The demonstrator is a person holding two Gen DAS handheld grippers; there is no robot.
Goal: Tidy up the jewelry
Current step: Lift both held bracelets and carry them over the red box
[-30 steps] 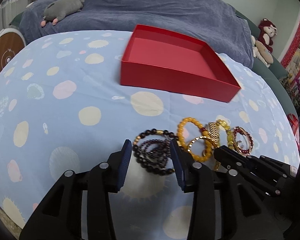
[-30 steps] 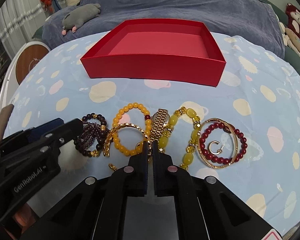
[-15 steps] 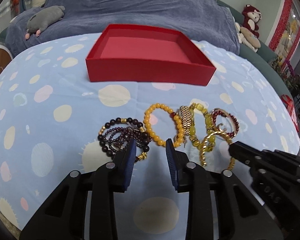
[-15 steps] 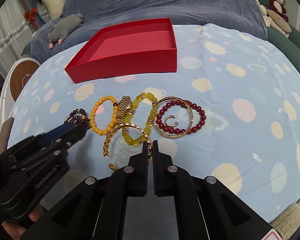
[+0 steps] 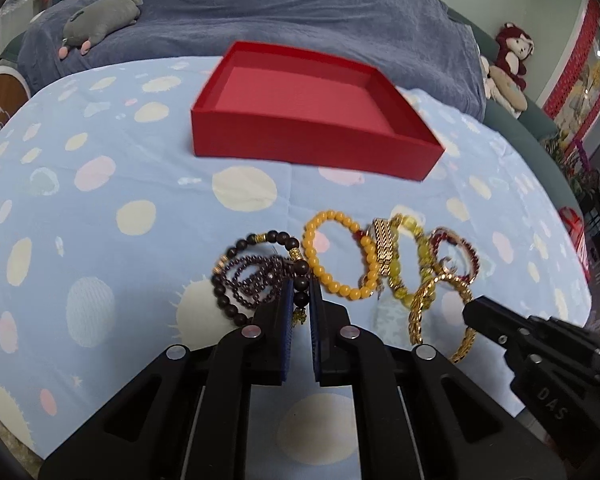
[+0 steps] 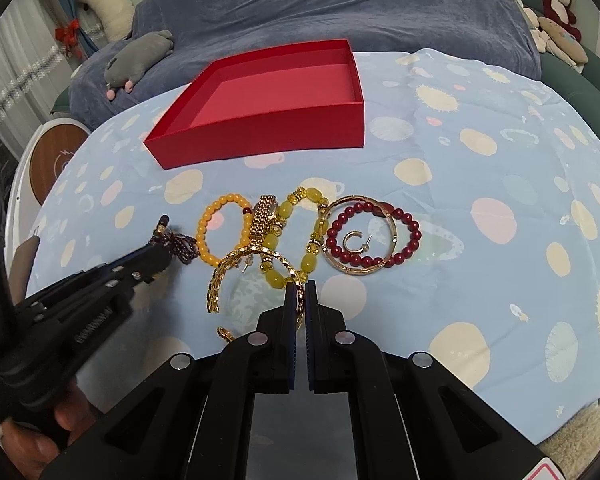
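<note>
- Left wrist view: shows the dark bead bracelet lying flat on the spotted blue cloth, at the left end of a jewelry row running left to right.
- Holds the left gripper clenched on that bracelet; jaws just closing, one dark bead pinched between the blue pads.
- Shows the right gripper clamped on the gold chain bracelet, near side of the row.
- Places the orange bead bracelet, gold watch, yellow bead strand and red bead bracelet touching or overlapping in that row.
- Sets the red box beyond the row, open-topped, long axis running left to right, well apart.
- Leaves bare cloth between row and box, more to the right.
</note>
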